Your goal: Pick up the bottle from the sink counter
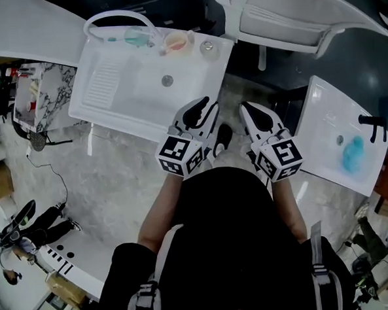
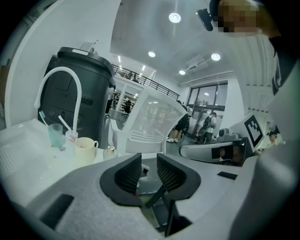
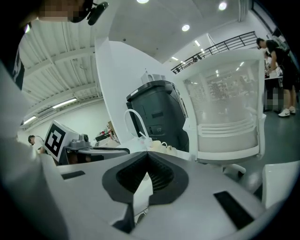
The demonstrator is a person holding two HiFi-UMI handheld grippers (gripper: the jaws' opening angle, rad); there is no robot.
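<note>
White sink counter (image 1: 105,97) lies ahead of both grippers in the head view. The bottle (image 1: 207,47) stands upright at the counter's back right corner, just beside a cream mug (image 1: 177,42). A teal cup (image 1: 134,37) stands further left, under the arched faucet (image 1: 117,17). The left gripper (image 1: 207,107) hovers near the counter's front right corner, well apart from the bottle. The right gripper (image 1: 245,108) is beside it, off the counter.

Left gripper view: the left fingers (image 2: 129,172) stand slightly apart with nothing between them. The bottle stands beyond them, right of the mug.

Right gripper view: the right fingers (image 3: 161,177) are closed tip to tip and hold nothing.
</note>
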